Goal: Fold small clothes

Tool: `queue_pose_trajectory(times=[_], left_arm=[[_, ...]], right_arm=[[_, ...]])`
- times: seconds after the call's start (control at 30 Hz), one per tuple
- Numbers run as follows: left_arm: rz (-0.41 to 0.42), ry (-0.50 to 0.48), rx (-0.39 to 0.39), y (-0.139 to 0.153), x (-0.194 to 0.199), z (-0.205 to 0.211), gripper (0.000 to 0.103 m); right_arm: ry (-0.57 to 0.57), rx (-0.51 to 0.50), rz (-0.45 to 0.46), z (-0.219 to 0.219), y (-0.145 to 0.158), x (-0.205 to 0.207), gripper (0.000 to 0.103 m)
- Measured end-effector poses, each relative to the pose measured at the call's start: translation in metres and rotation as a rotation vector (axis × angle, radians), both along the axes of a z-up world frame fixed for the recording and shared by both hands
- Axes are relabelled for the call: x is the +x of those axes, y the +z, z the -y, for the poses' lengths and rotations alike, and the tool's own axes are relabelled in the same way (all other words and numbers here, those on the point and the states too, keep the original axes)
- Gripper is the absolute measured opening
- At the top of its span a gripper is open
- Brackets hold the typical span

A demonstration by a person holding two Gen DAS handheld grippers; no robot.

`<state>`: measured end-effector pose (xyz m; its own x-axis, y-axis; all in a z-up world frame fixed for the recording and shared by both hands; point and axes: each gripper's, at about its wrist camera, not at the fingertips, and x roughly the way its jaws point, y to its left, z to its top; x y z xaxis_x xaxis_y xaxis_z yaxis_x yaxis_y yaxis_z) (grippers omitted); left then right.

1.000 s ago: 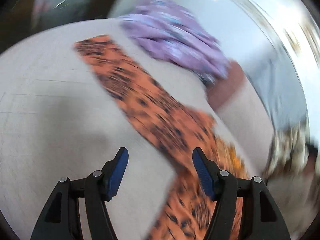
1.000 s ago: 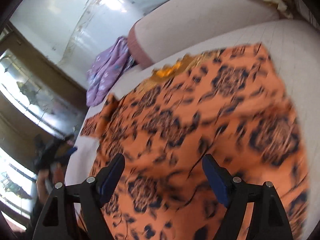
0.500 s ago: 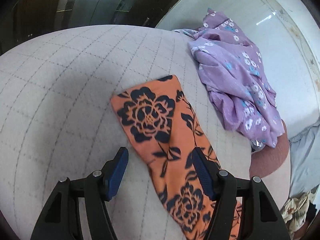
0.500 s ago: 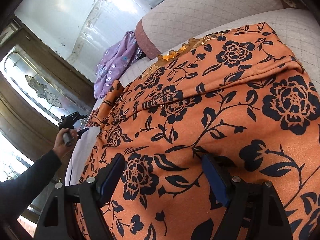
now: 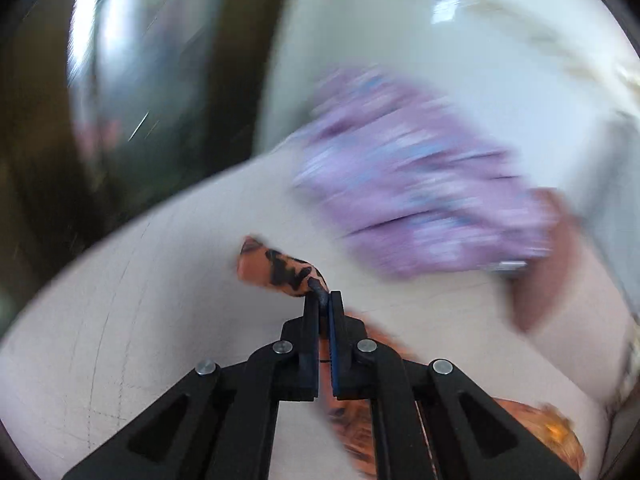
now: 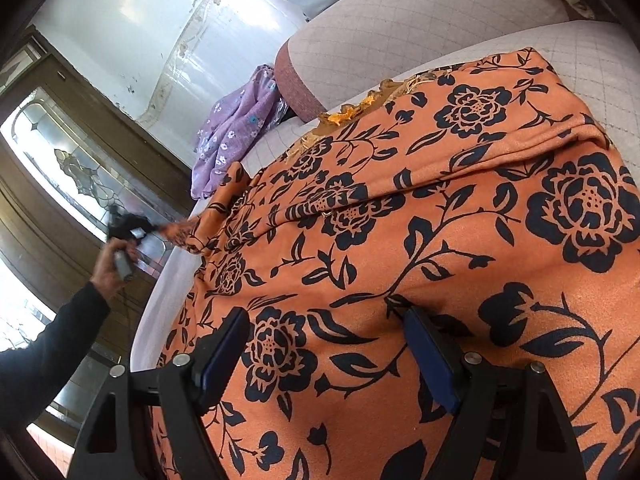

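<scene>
Left tool (image 5: 323, 300) has just clamped the orange garment's (image 6: 440, 220) sleeve end; body lies toward my gaping right tool (image 6: 326, 344).

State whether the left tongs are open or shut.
Shut: the left tongs have just closed, pinching the sleeve end of the orange floral garment.

A quilted cushion (image 6: 400, 28) is leaning against the white wall (image 6: 132, 20). A dark wooden door with leaded glass (image 6: 68, 168) is standing beside that wall.
</scene>
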<state>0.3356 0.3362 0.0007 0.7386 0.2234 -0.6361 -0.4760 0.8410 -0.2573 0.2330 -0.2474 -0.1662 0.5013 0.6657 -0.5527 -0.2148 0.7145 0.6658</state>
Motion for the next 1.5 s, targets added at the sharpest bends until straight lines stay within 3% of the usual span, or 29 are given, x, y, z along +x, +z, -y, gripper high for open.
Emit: queue_pose_trajectory(times=[0.07,0.13,0.23,0.37,0.43,0.5,0.53,0.57,0.63,0.73,0.9,1.1,1.2,1.3,1.33,1.37,1.43,1.5], left_arm=[[0.125,-0.135,0.079,0.057,-0.016,0.064,0.004],[0.200,-0.256,0.117,0.092,-0.028,0.121,0.004],[0.271,-0.485,0.121,0.123,-0.043,0.229,0.004],[0.253,-0.714,0.088,0.111,-0.047,0.346,0.004],[0.189,-0.808,0.028,0.087,-0.038,0.399,0.005],[0.076,-0.902,0.047,0.051,-0.028,0.444,0.020],[-0.017,-0.908,0.079,0.024,-0.021,0.458,0.036],[-0.111,-0.912,0.085,0.000,-0.015,0.461,0.045],[-0.213,-0.878,0.069,-0.032,-0.011,0.445,0.045],[-0.216,-0.769,0.069,-0.052,-0.032,0.394,0.045],[-0.209,-0.531,0.085,-0.075,-0.066,0.284,0.055],[-0.222,-0.431,-0.006,-0.113,-0.062,0.230,0.055],[-0.184,-0.438,-0.034,-0.114,-0.059,0.227,0.055],[-0.174,-0.452,-0.031,-0.127,-0.055,0.231,0.055],[-0.185,-0.460,-0.024,-0.133,-0.054,0.232,0.055],[-0.189,-0.464,-0.018,-0.136,-0.053,0.231,0.055],[-0.186,-0.472,-0.002,-0.142,-0.056,0.230,0.055],[-0.179,-0.473,-0.014,-0.141,-0.056,0.229,0.055]], right_arm=[[-0.004,0.005,0.003,0.001,0.000,-0.001,0.082],[-0.010,0.009,0.005,0.002,0.001,-0.002,0.082],[-0.020,0.013,0.008,0.004,0.003,-0.003,0.082],[-0.040,0.027,0.007,0.008,0.004,-0.005,0.082],[-0.052,0.038,0.003,0.011,0.004,-0.006,0.082],[-0.061,0.049,-0.001,0.014,0.004,-0.008,0.082],[-0.068,0.056,-0.006,0.016,0.005,-0.008,0.082],[-0.076,0.064,-0.011,0.018,0.005,-0.009,0.082],[-0.109,0.089,-0.018,0.027,0.008,-0.011,0.085],[-0.175,0.112,-0.026,0.044,0.012,-0.015,0.087],[-0.234,0.156,-0.015,0.066,0.035,-0.008,0.087],[-0.291,-0.057,-0.050,0.088,0.073,0.060,0.086],[-0.274,-0.238,-0.073,0.082,0.080,0.106,0.085],[-0.208,-0.393,-0.152,0.064,0.062,0.145,0.068],[-0.187,-0.422,-0.190,0.059,0.053,0.153,0.058],[-0.169,-0.454,-0.213,0.053,0.045,0.156,0.036],[-0.120,-0.537,-0.226,0.039,0.039,0.159,0.006],[-0.095,-0.616,-0.173,0.026,0.051,0.155,0.004]])
